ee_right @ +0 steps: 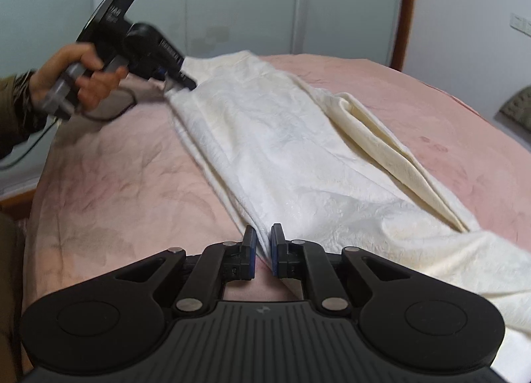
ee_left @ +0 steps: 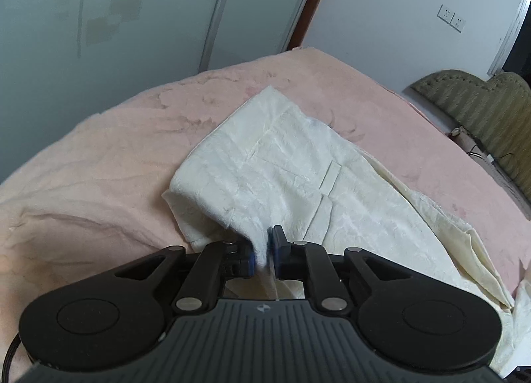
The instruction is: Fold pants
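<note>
- The right claw (ee_right: pixel 264 250) is black plastic with blue pads, round silver screws, and a ribbed dark grey base with a small white logo.
- The left claw (ee_right: pixel 181 82) has a grey handle and a thin black cable (some white lettering, too blurry to read).
- The person's sleeve (ee_right: pixel 15 107) is dark olive.

Pink bedcover (ee_left: pixel 99 157) lies bare and flat left of the cream pants (ee_left: pixel 282 164), giving open passage there; a bare strip also runs right of the pants toward the padded headboard (ee_left: pixel 481 101), which closes that side; wardrobe doors (ee_left: pixel 132 11) bound the far edge.
</note>
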The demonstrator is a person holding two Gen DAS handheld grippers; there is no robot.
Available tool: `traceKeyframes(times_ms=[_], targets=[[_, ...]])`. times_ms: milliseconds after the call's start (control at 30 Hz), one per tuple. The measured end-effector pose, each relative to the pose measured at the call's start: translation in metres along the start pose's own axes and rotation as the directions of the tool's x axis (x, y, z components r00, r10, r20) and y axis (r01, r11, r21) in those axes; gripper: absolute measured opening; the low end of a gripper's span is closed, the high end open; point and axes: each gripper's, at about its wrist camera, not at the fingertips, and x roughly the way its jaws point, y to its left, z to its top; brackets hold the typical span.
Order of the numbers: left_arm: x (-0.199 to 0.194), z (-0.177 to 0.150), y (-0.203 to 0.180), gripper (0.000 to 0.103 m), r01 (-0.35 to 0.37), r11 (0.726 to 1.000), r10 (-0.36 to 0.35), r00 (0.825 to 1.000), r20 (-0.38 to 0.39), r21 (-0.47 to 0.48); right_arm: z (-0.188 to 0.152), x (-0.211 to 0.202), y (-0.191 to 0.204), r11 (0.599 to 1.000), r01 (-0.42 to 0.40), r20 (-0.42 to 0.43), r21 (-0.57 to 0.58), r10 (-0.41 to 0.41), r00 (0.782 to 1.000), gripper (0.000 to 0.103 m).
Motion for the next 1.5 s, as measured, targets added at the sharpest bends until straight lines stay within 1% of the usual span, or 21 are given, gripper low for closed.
traceKeyframes(times_ms=[67, 200, 300, 467, 567, 633, 667, 767, 800, 833, 900, 967, 1000, 1067, 1100, 1133, 1167, 1267, 1300, 1367, 1500], targets=[[-0.009, 0.000, -0.005, 0.031, -0.042, 0.999, 0.042, 0.999, 0.013, 0.015, -0.003, -0.001, -0.001, 1.000, 0.003, 0.016, 0.020, -0.003, 1.000, 0.009], [-0.036, -0.001, -0.011, 0.033, -0.112, 0.994, 0.112, 0.989, 0.098, -0.003, -0.006, -0.003, 0.001, 1.000, 0.021, 0.030, 0.017, -0.021, 0.999, 0.010], [-0.053, -0.001, -0.020, 0.038, -0.106, 0.994, 0.110, 0.982, 0.153, -0.037, -0.007, -0.009, -0.001, 0.998, 0.018, 0.042, 0.054, -0.021, 0.999, 0.011], [-0.058, -0.003, -0.062, 0.044, 0.004, 0.999, -0.012, 0.985, 0.171, 0.047, -0.017, -0.050, -0.022, 0.977, 0.019, 0.139, 0.213, -0.049, 0.989, 0.021], [-0.050, -0.016, -0.096, 0.044, 0.129, 0.982, -0.145, 0.983, 0.110, 0.140, -0.032, -0.094, -0.045, 0.936, 0.109, 0.186, 0.334, -0.179, 0.966, 0.021], [-0.045, -0.029, -0.119, 0.044, 0.216, 0.955, -0.230, 0.972, 0.050, 0.202, -0.047, -0.126, -0.063, 0.876, 0.220, 0.179, 0.428, -0.320, 0.930, 0.021], [-0.043, -0.036, -0.131, 0.044, 0.262, 0.934, -0.274, 0.962, 0.016, 0.243, -0.055, -0.141, -0.073, 0.829, 0.287, 0.161, 0.480, -0.405, 0.900, 0.021], [-0.041, -0.059, -0.161, 0.044, 0.370, 0.855, -0.375, 0.925, -0.060, 0.364, -0.083, -0.177, -0.111, 0.628, 0.415, 0.052, 0.658, -0.588, 0.807, 0.025], [-0.040, -0.067, -0.170, 0.044, 0.400, 0.826, -0.402, 0.912, -0.082, 0.398, -0.094, -0.185, -0.124, 0.558, 0.435, 0.010, 0.707, -0.623, 0.782, 0.035], [-0.039, -0.073, -0.177, 0.044, 0.426, 0.799, -0.424, 0.900, -0.106, 0.423, -0.105, -0.191, -0.136, 0.507, 0.445, -0.025, 0.738, -0.639, 0.769, 0.041], [-0.035, -0.085, -0.187, 0.044, 0.480, 0.755, -0.463, 0.873, -0.156, 0.446, -0.127, -0.193, -0.159, 0.430, 0.458, -0.108, 0.778, -0.627, 0.772, 0.072], [-0.037, -0.094, -0.195, 0.044, 0.533, 0.703, -0.505, 0.840, -0.198, 0.470, -0.147, -0.192, -0.180, 0.360, 0.505, -0.210, 0.785, -0.612, 0.763, 0.070], [-0.039, -0.099, -0.200, 0.044, 0.550, 0.675, -0.520, 0.827, -0.212, 0.492, -0.151, -0.197, -0.182, 0.357, 0.499, -0.193, 0.790, -0.626, 0.755, 0.069], [-0.045, -0.112, -0.208, 0.044, 0.562, 0.626, -0.537, 0.813, -0.223, 0.540, -0.144, -0.206, -0.181, 0.307, 0.532, -0.216, 0.789, -0.672, 0.708, 0.070], [-0.048, -0.119, -0.212, 0.044, 0.568, 0.605, -0.545, 0.806, -0.229, 0.558, -0.138, -0.210, -0.181, 0.314, 0.550, -0.205, 0.774, -0.698, 0.686, 0.070], [-0.048, -0.121, -0.214, 0.044, 0.578, 0.587, -0.553, 0.798, -0.240, 0.567, -0.133, -0.212, -0.182, 0.329, 0.554, -0.194, 0.765, -0.702, 0.685, 0.070], [-0.048, -0.124, -0.222, 0.044, 0.589, 0.572, -0.560, 0.789, -0.252, 0.570, -0.131, -0.215, -0.191, 0.349, 0.542, -0.185, 0.764, -0.686, 0.703, 0.070], [-0.042, -0.133, -0.235, 0.044, 0.619, 0.535, -0.579, 0.764, -0.285, 0.575, -0.132, -0.197, -0.225, 0.429, 0.463, -0.184, 0.776, -0.548, 0.816, 0.070], [-0.040, -0.136, -0.240, 0.044, 0.617, 0.527, -0.577, 0.765, -0.287, 0.584, -0.134, -0.188, -0.235, 0.444, 0.461, -0.211, 0.768, -0.505, 0.837, 0.070], [-0.036, -0.141, -0.245, 0.044, 0.607, 0.522, -0.567, 0.772, -0.288, 0.600, -0.134, -0.179, -0.252, 0.470, 0.498, -0.237, 0.729, -0.509, 0.827, 0.069], [-0.032, -0.145, -0.252, 0.044, 0.594, 0.518, -0.549, 0.782, -0.293, 0.615, -0.122, -0.170, -0.274, 0.435, 0.604, -0.329, 0.667, -0.556, 0.764, 0.070]])
